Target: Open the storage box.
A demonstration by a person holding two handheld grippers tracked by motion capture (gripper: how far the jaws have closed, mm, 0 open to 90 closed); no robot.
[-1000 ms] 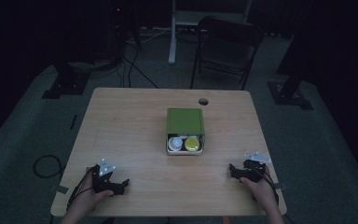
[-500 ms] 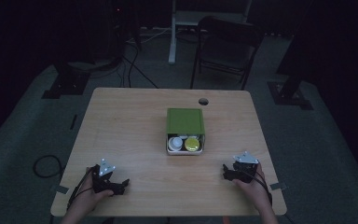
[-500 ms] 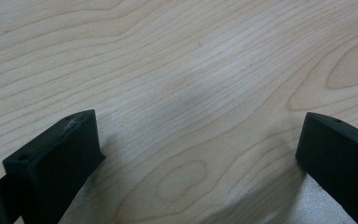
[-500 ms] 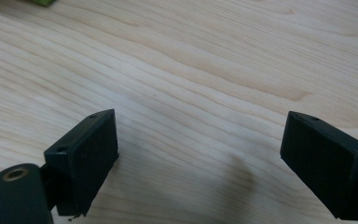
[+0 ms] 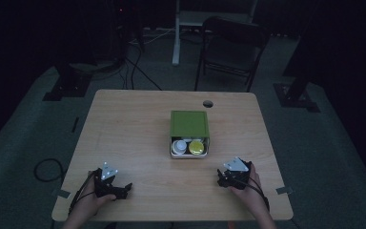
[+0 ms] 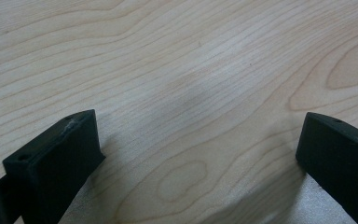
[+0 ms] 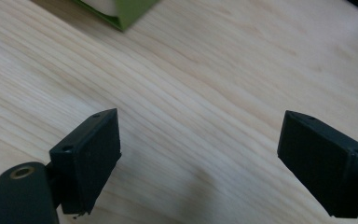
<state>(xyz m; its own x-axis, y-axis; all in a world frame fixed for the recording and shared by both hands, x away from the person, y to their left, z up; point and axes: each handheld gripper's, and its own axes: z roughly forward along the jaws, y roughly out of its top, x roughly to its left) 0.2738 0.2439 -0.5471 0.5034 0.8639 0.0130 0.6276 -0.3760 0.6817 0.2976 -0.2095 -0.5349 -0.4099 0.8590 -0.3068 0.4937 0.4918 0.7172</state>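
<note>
A green box point(image 5: 189, 125) lies at the middle of the wooden table point(image 5: 133, 133), its open end facing the person. Inside it sit a white round container point(image 5: 179, 146) and a yellow-lidded one point(image 5: 196, 147). My left gripper point(image 5: 123, 190) rests near the front left edge, and its open jaws frame bare wood in the left gripper view point(image 6: 198, 126). My right gripper point(image 5: 222, 180) sits near the front right, a short way in front of the box and to its right. It is open over bare wood point(image 7: 200, 123), with a corner of the green box point(image 7: 121, 11) at the top.
A round cable hole point(image 5: 208, 103) sits in the table behind the box. A dark chair point(image 5: 228, 43) and stand legs point(image 5: 64, 86) stand on the floor beyond the table. A cable point(image 5: 45, 169) loops on the floor at the left.
My right gripper has slid left along the front of the table, closer to the box's open end. The left gripper has stayed put.
</note>
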